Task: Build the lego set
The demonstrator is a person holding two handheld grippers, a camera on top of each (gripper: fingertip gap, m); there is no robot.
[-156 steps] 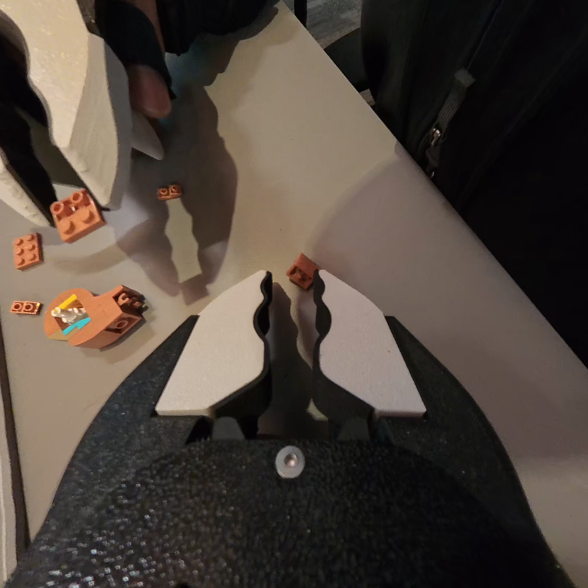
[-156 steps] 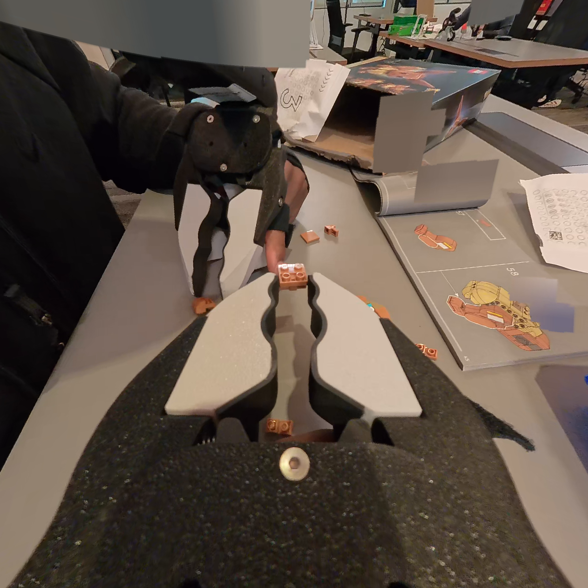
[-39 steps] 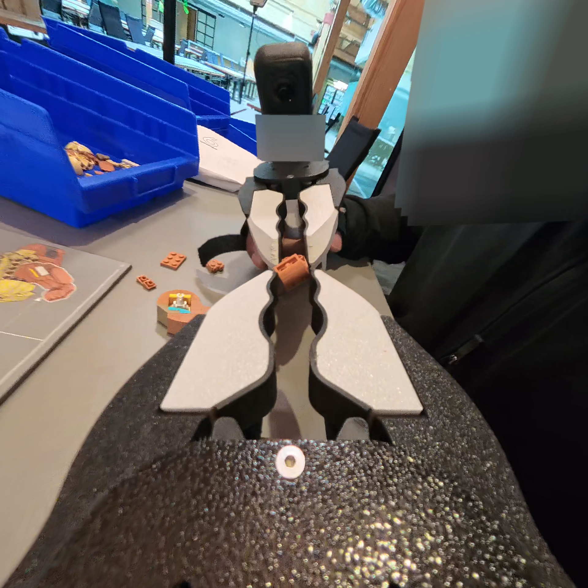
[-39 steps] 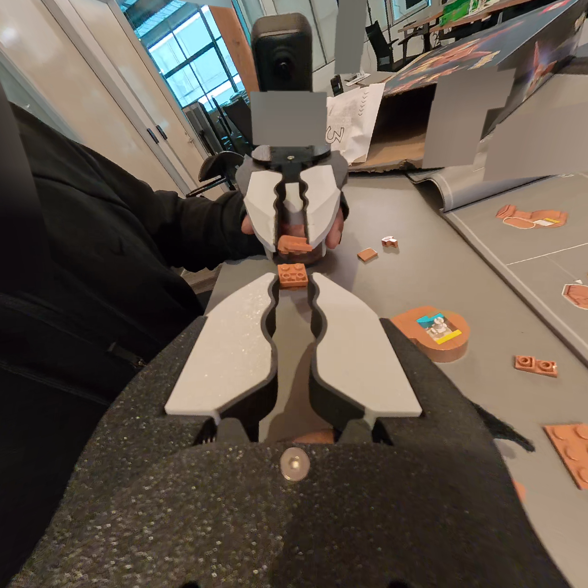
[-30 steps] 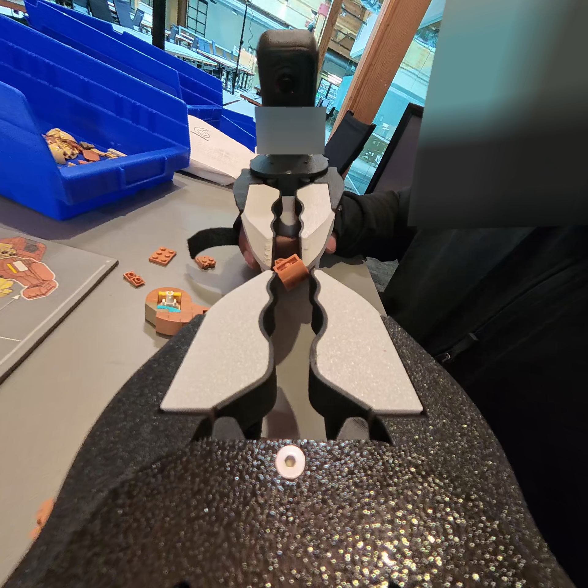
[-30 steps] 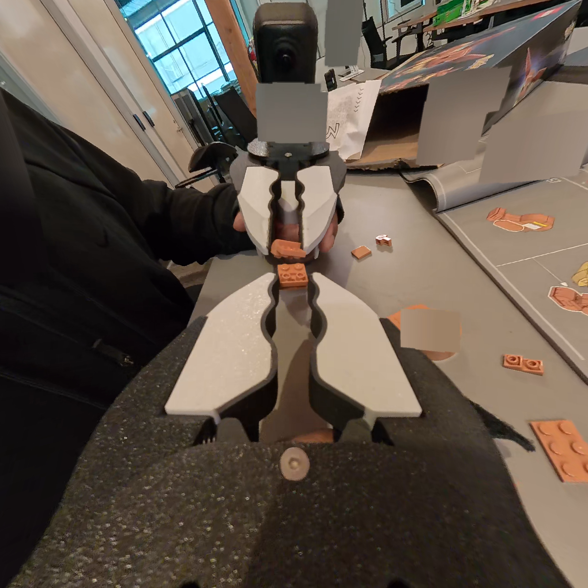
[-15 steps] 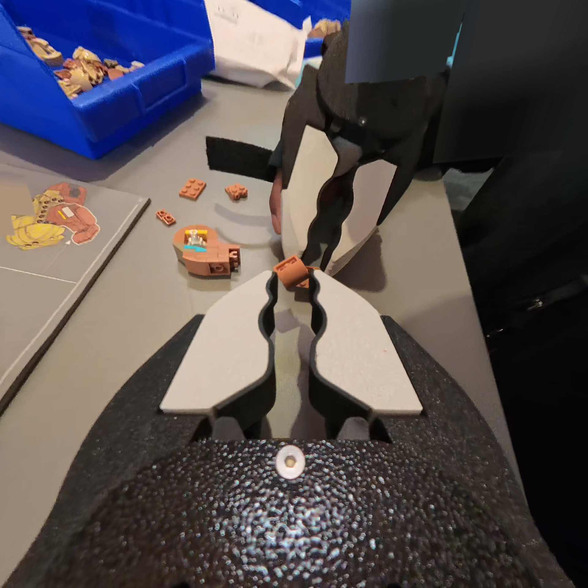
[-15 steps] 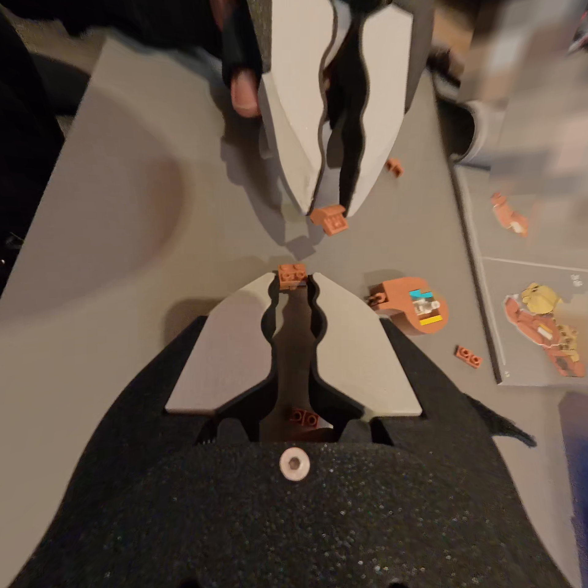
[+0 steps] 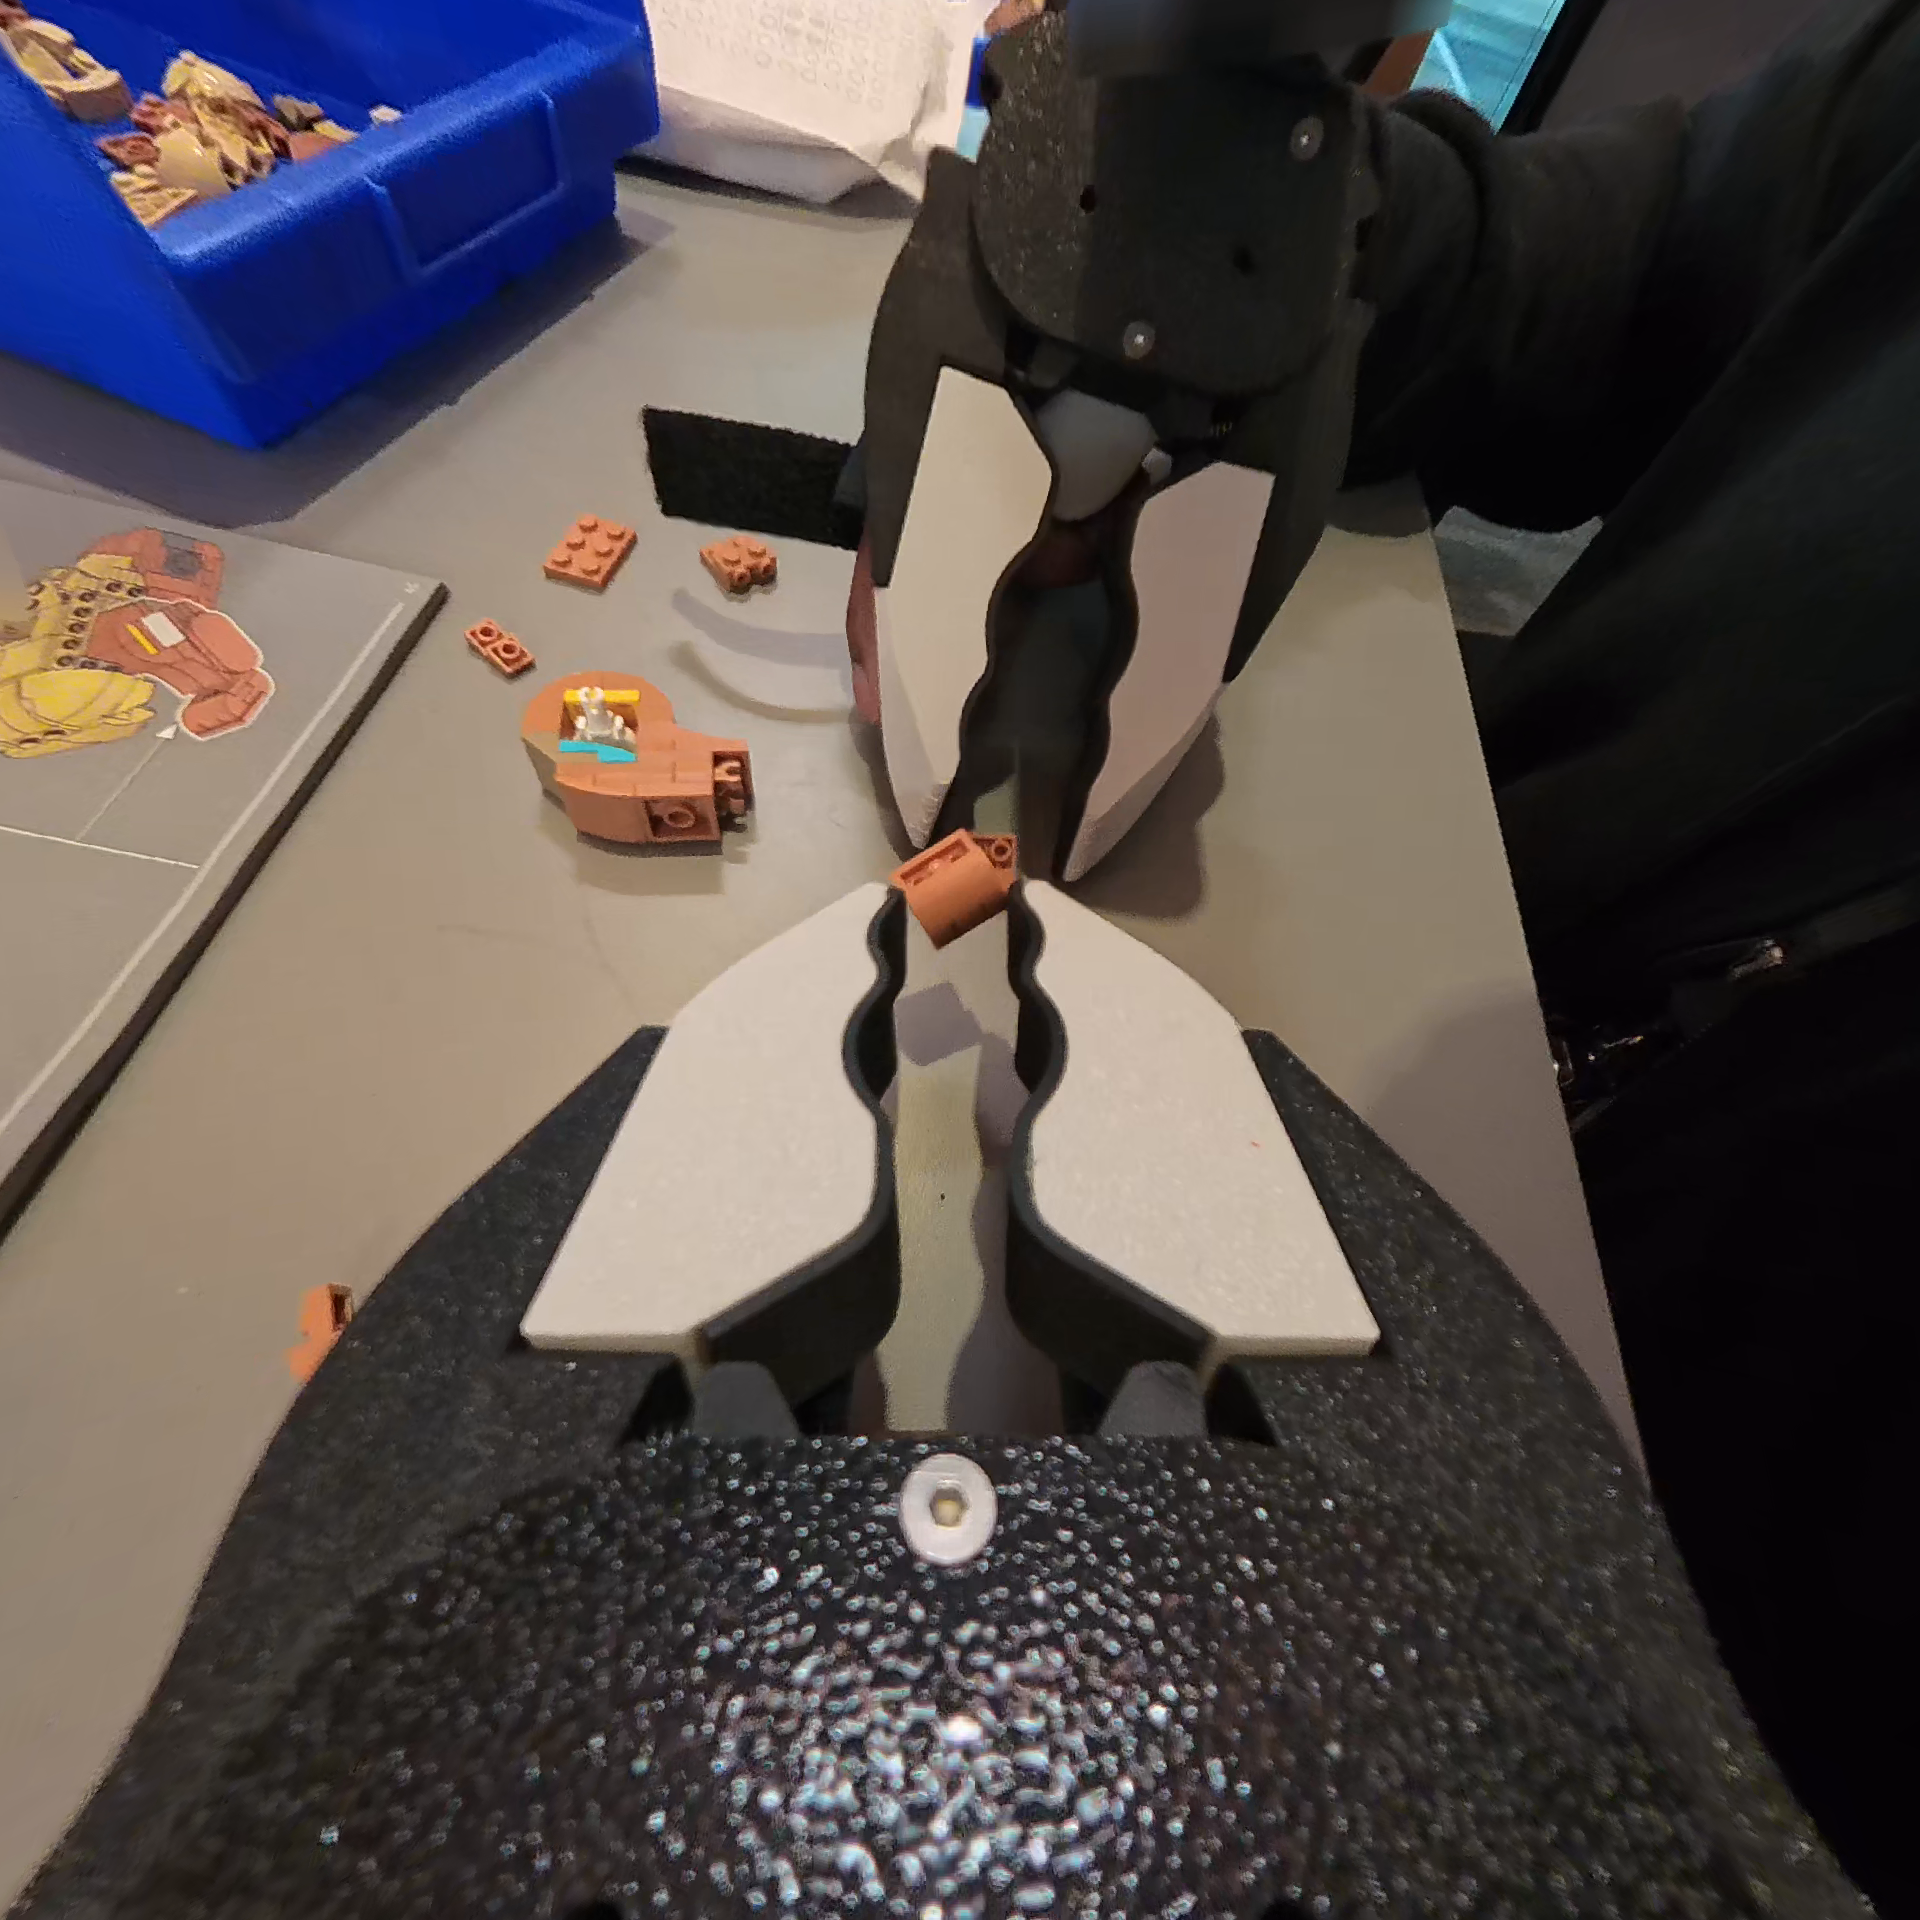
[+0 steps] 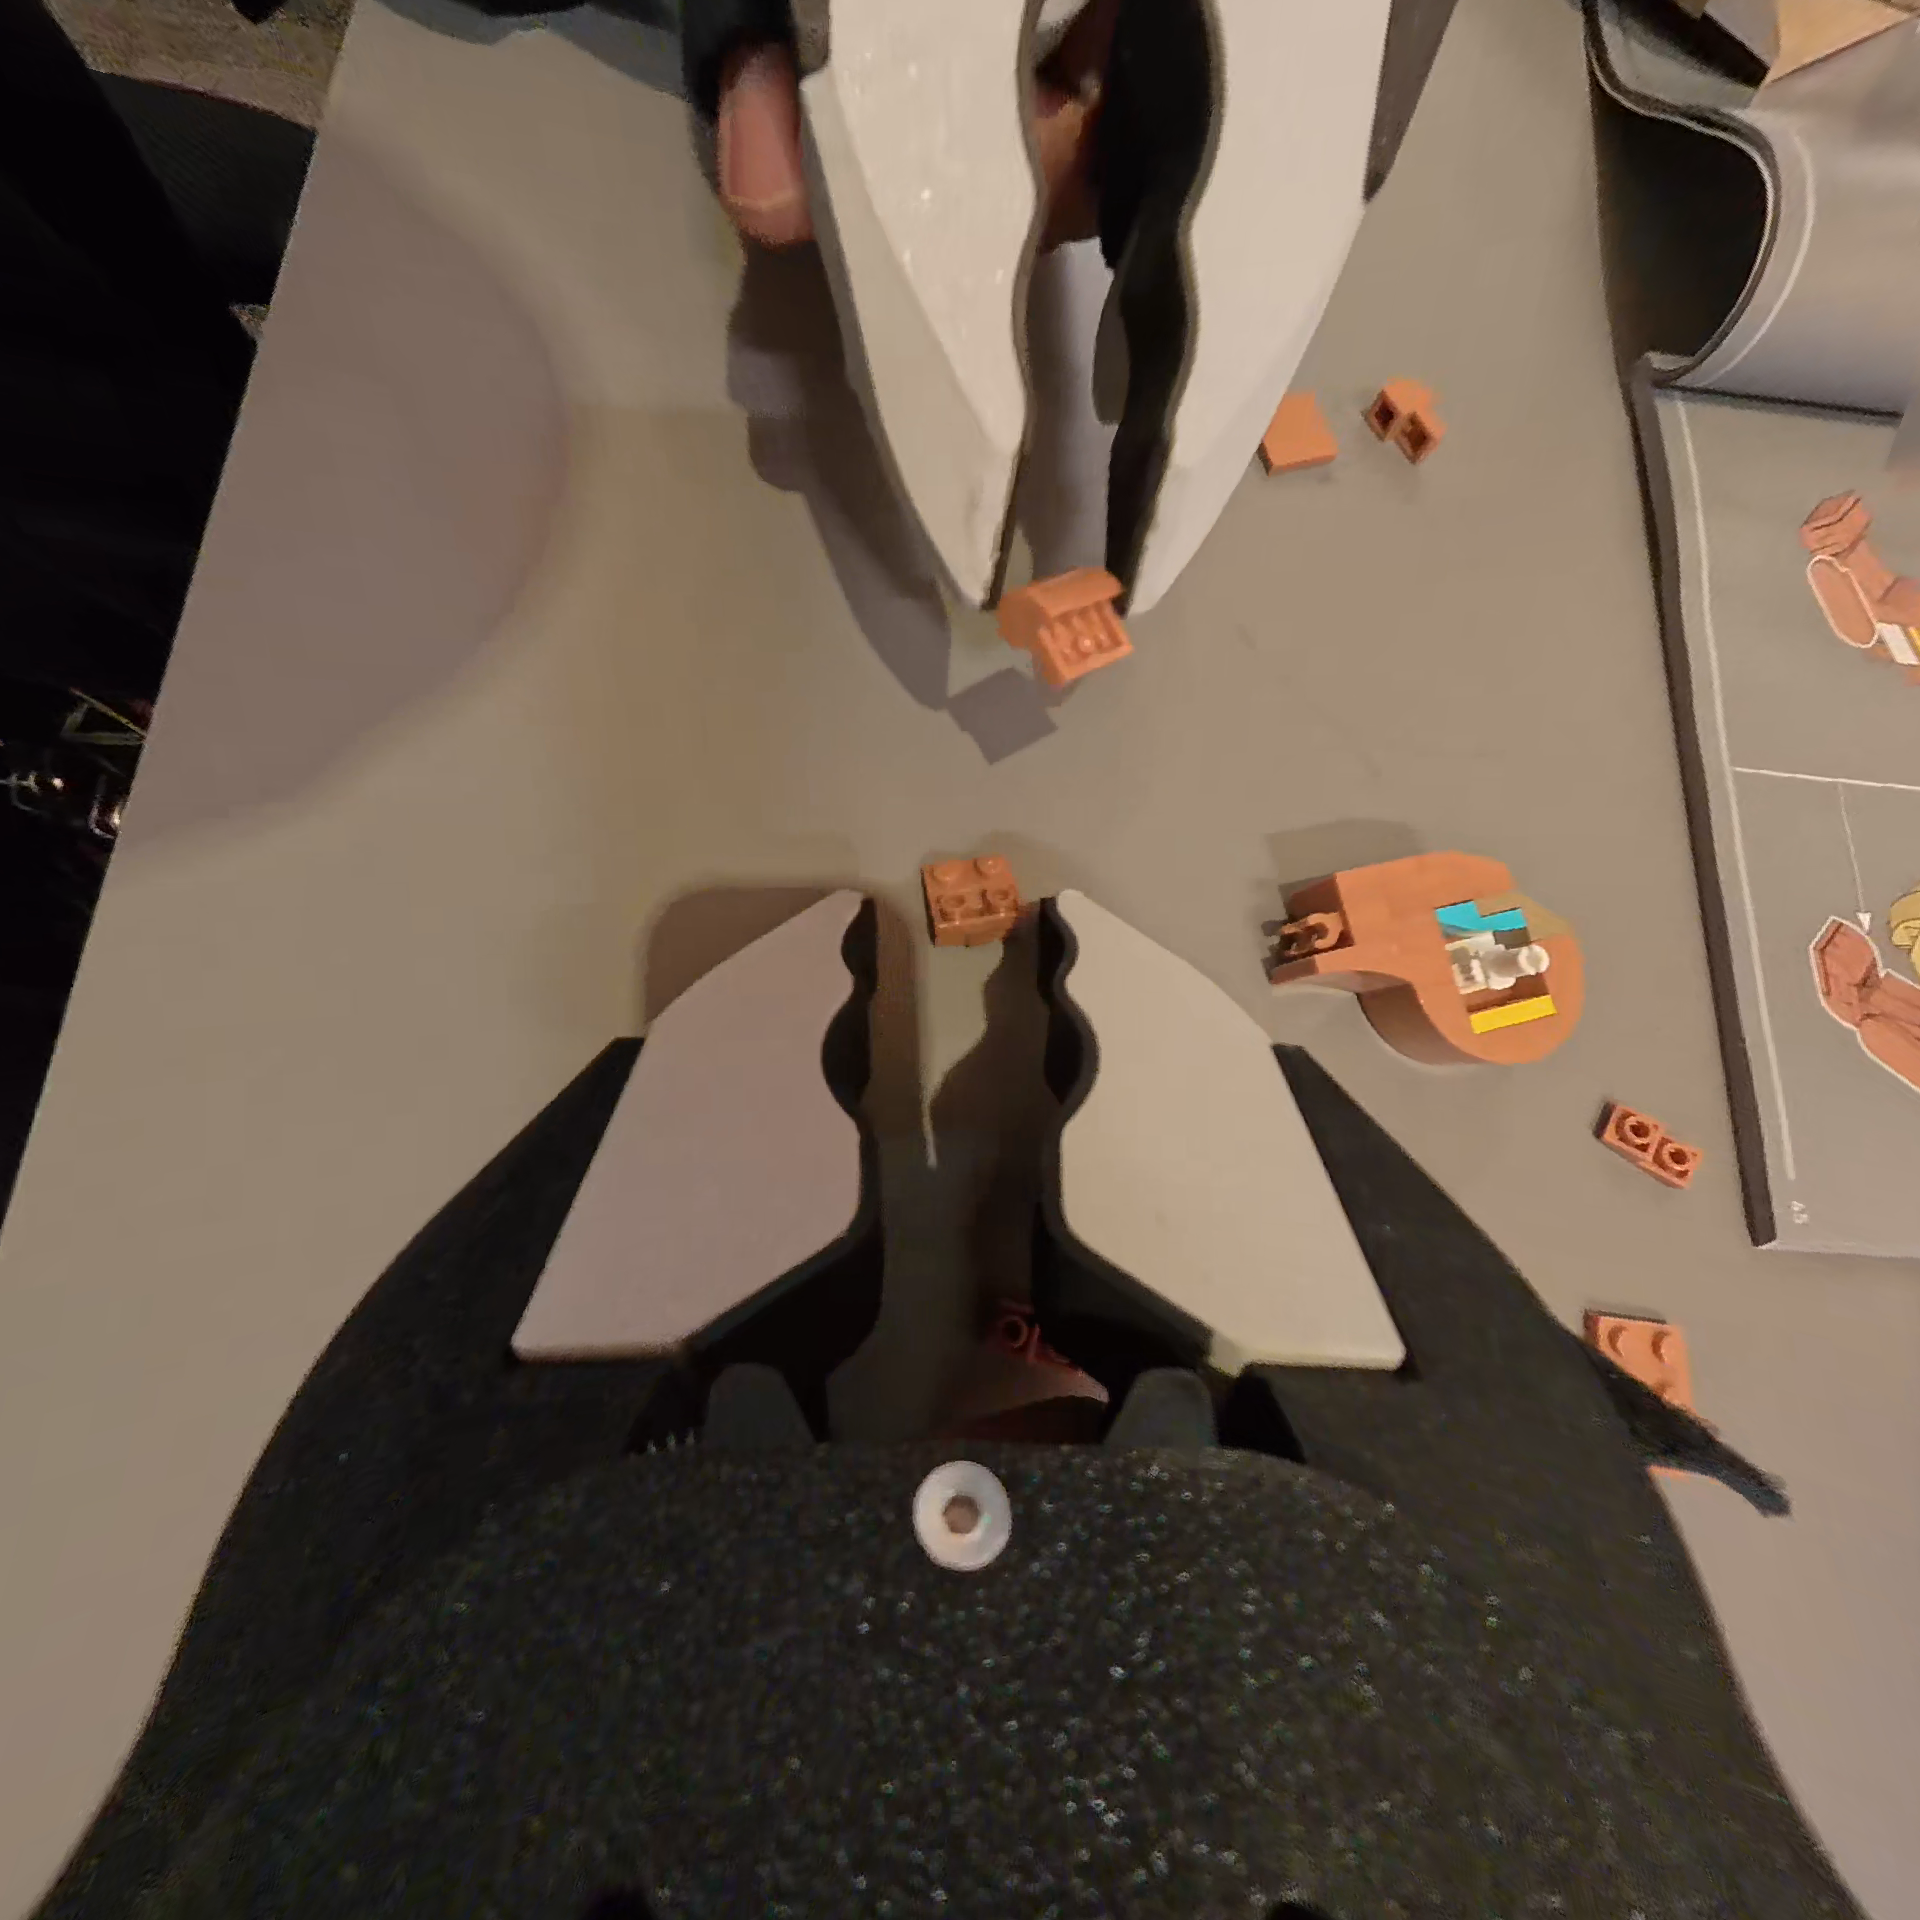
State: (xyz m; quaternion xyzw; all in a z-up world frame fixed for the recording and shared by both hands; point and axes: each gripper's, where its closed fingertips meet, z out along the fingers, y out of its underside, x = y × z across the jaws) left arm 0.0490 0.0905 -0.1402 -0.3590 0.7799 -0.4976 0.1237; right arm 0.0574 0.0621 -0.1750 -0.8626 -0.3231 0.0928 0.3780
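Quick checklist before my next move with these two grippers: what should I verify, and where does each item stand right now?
1. Left gripper clamping the brown slope brick: ok, though tilted.
2. Right gripper gripping the studded brick: not ok, jaws open.
3. Studded brick resting on the table: ok.
4. Partial build apart from both grippers: ok.
5. Right gripper's right pad touching the studded brick: cannot tell.

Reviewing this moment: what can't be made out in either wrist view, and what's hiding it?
- Left wrist view: a second small brick is almost hidden behind the brown brick in the left gripper.
- Left wrist view: an orange piece is half covered by the gripper body.
- Right wrist view: a brown piece between the finger bases is too shadowed to identify.
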